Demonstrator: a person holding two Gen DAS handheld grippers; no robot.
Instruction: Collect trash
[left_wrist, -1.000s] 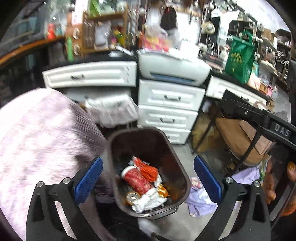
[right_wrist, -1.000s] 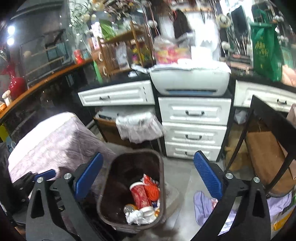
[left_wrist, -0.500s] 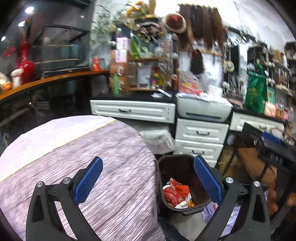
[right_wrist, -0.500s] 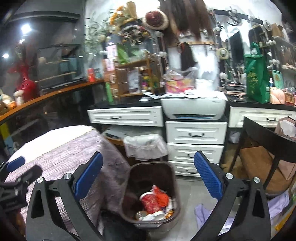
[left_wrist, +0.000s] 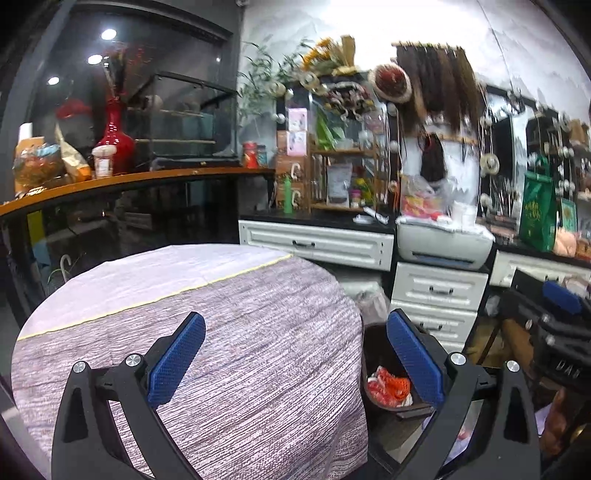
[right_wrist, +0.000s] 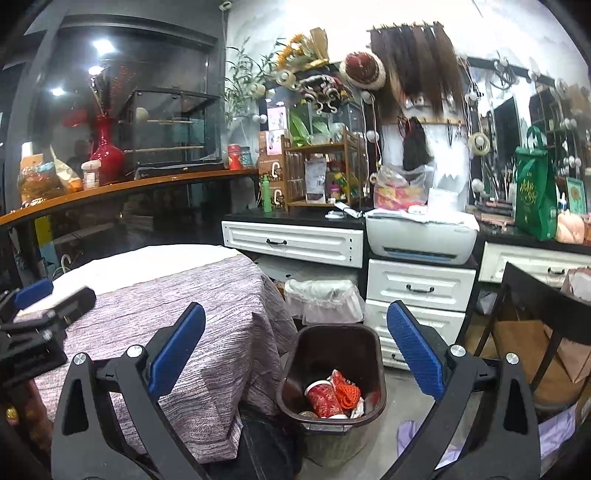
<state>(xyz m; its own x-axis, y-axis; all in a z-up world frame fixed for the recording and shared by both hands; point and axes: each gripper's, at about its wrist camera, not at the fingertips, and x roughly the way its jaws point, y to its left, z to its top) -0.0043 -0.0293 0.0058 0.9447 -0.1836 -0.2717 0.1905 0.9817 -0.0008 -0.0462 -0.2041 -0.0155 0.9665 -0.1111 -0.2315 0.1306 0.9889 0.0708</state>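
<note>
A dark brown trash bin (right_wrist: 334, 345) stands on the floor beside the table. It holds a red cup (right_wrist: 322, 398), an orange net and white scraps. In the left wrist view the bin (left_wrist: 376, 354) is partly hidden behind my right finger. My left gripper (left_wrist: 295, 363) is open and empty above the table's purple cloth (left_wrist: 240, 332). My right gripper (right_wrist: 295, 356) is open and empty, raised above the bin. The left gripper also shows at the left edge of the right wrist view (right_wrist: 33, 332).
White drawers (right_wrist: 419, 286) with a printer (right_wrist: 421, 236) on top stand behind the bin, next to a bag-lined basket (right_wrist: 323, 299). A dark chair (right_wrist: 535, 314) is at the right. A curved counter (right_wrist: 122, 184) with a red vase is at the left.
Both grippers have risen and tilted up away from the bin. The left one has swung left over the table, so the bin now sits at its right.
</note>
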